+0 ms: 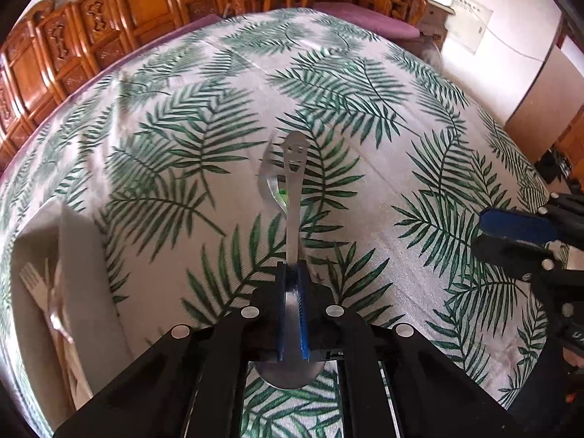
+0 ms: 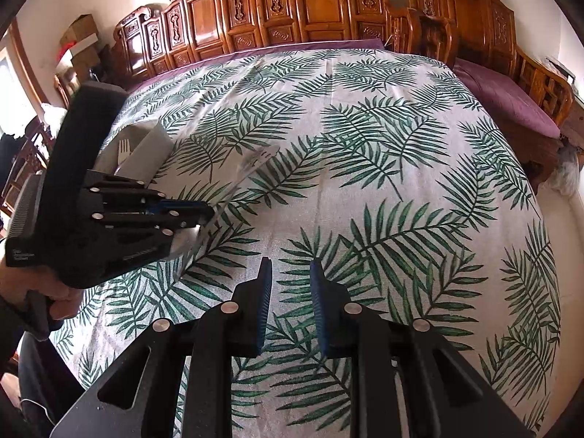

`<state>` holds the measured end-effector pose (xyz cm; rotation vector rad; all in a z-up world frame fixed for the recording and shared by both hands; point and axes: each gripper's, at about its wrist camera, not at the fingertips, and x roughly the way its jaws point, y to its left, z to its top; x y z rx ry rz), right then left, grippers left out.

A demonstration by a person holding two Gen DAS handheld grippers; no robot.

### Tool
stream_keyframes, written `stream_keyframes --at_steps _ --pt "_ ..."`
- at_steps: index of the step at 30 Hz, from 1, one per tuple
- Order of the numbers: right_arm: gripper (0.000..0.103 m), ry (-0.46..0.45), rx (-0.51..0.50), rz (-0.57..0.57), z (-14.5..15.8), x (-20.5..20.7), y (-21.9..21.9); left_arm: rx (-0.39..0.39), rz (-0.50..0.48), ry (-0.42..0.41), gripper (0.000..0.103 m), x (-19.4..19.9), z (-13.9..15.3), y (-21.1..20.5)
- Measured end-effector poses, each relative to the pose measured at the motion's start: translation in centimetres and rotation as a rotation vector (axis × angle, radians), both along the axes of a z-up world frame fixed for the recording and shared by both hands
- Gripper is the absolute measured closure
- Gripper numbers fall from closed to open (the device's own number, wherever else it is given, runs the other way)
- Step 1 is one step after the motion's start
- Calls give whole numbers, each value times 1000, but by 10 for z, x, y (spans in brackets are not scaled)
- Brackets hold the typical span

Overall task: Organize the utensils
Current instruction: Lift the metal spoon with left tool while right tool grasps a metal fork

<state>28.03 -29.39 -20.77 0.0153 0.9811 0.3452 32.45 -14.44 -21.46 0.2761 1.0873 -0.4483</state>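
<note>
My left gripper [image 1: 292, 268] is shut on a steel spoon [image 1: 294, 189] near its bowl. The handle, with a smiling face cut into its end, points away above the tablecloth; the bowl sticks out behind the fingers. The same gripper [image 2: 204, 215] and spoon [image 2: 255, 160] show at the left of the right wrist view. A grey utensil tray [image 1: 80, 255] with a white plastic fork [image 1: 34, 284] sits at the left; it also shows in the right wrist view [image 2: 153, 149]. My right gripper [image 2: 290, 273] is open and empty above the cloth, and shows at the right of the left view [image 1: 489, 230].
A palm-leaf tablecloth [image 2: 365, 146] covers the table. Carved wooden chairs [image 2: 292, 7] line the far side, and a bench with a purple cushion [image 2: 511, 98] stands at the right. Boxes [image 2: 78, 42] are stacked at the far left.
</note>
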Motion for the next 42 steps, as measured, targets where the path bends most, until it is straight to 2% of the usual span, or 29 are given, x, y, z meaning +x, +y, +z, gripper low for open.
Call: stream_keyframes --at_steps 11,24,33,35,37,42 --pt "79 -9 -2 54 -4 28 48 -116 77 -74 98 -12 39 37" --pt "80 21 -5 49 -16 71 89 -212 149 -128 98 -37 71 87" --pt "80 62 -110 32 -33 83 103 -233 170 -150 98 -48 81 107" --pt "82 52 -133 29 -34 81 105 -231 177 -156 98 -50 83 111" --pt "88 41 -165 26 -34 78 107 -228 186 -161 98 -52 84 115" --pt "98 51 -184 21 -34 70 107 -222 211 -174 98 -62 90 125"
